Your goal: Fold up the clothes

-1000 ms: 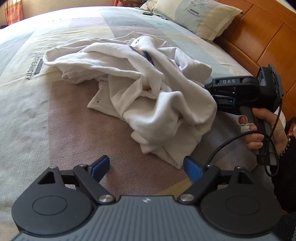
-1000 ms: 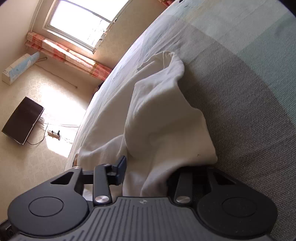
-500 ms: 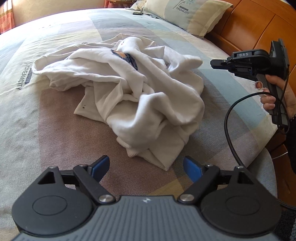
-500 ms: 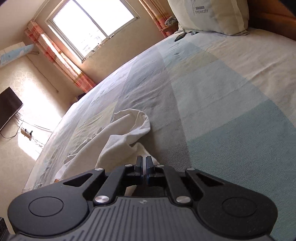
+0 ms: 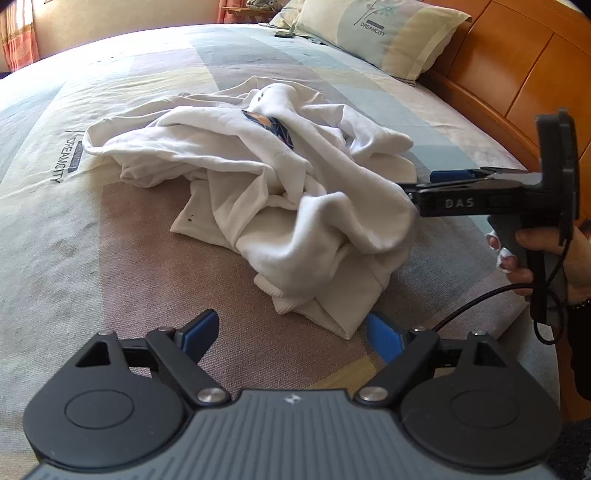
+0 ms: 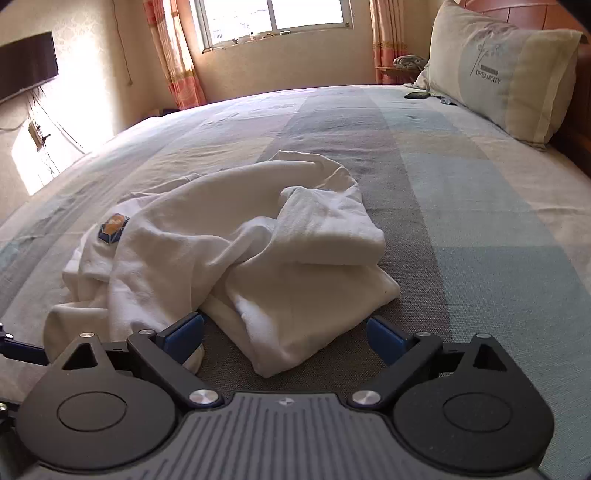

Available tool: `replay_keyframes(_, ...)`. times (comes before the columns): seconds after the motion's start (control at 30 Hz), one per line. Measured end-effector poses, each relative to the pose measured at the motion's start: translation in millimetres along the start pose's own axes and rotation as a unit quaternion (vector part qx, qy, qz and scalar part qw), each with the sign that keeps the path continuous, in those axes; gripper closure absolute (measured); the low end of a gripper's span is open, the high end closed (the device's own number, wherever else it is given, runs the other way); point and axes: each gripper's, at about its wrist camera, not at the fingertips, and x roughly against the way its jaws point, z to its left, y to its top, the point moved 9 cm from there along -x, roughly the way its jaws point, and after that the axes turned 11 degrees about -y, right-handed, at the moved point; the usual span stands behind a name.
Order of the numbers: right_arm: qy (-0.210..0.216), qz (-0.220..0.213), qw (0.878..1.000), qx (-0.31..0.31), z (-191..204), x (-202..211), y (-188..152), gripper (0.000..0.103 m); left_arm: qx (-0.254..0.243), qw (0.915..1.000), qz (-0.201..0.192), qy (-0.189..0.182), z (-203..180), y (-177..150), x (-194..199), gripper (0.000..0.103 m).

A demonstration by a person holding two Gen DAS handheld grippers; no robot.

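A crumpled white garment (image 5: 266, 184) lies in a heap on the bed, with a blue and orange logo patch (image 5: 271, 127) showing near its top. My left gripper (image 5: 291, 332) is open just short of the heap's near hem, holding nothing. A hand (image 5: 554, 254) holds my right gripper (image 5: 417, 184) level at the heap's right side. In the right wrist view the right gripper (image 6: 284, 338) is open, and a folded edge of the garment (image 6: 240, 251) reaches between its blue pads (image 6: 183, 336) without being clamped.
The striped bedspread (image 5: 110, 240) surrounds the heap. A pillow (image 5: 388, 33) and a small dark object (image 5: 284, 34) lie at the head end, by the wooden headboard (image 5: 517, 74). A black cable (image 5: 476, 299) hangs from the right gripper. A window (image 6: 273, 18) and a TV (image 6: 26, 66) are beyond.
My right gripper was shut and raised off the cloth half a second ago; now it is open and low at the garment's edge. The left gripper stays open in about the same place.
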Motion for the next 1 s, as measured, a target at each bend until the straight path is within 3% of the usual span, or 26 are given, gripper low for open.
replay_keyframes(0.13,-0.113,-0.012,0.992,0.051,-7.7,-9.9,0.3,0.006,0.007,0.9999,-0.008,-0.001,7.2,-0.9,5.9,0.016)
replay_keyframes(0.3,-0.156,0.0,0.987,0.041,-31.8,-14.2,-2.5,0.004,0.012,0.9999,-0.012,0.003,14.2,0.5,8.6,0.016)
replay_keyframes(0.47,-0.205,-0.016,0.977,0.058,-62.5,-12.3,11.9,0.004,0.015,0.9998,-0.016,0.0,17.1,0.1,12.9,0.016)
replay_keyframes(0.77,-0.335,-0.043,0.941,0.024,-159.9,-1.2,51.0,0.004,0.016,0.9998,-0.012,0.004,17.5,1.3,9.0,0.016)
replay_keyframes(0.83,-0.327,-0.042,0.944,-0.003,-173.3,-1.4,52.7,0.003,0.015,0.9998,-0.01,0.004,17.0,1.6,7.6,0.016)
replay_keyframes(1.0,-0.226,0.008,0.971,-0.077,-178.6,-32.7,34.8,0.003,0.013,0.9999,-0.006,0.003,15.7,2.1,4.1,0.016)
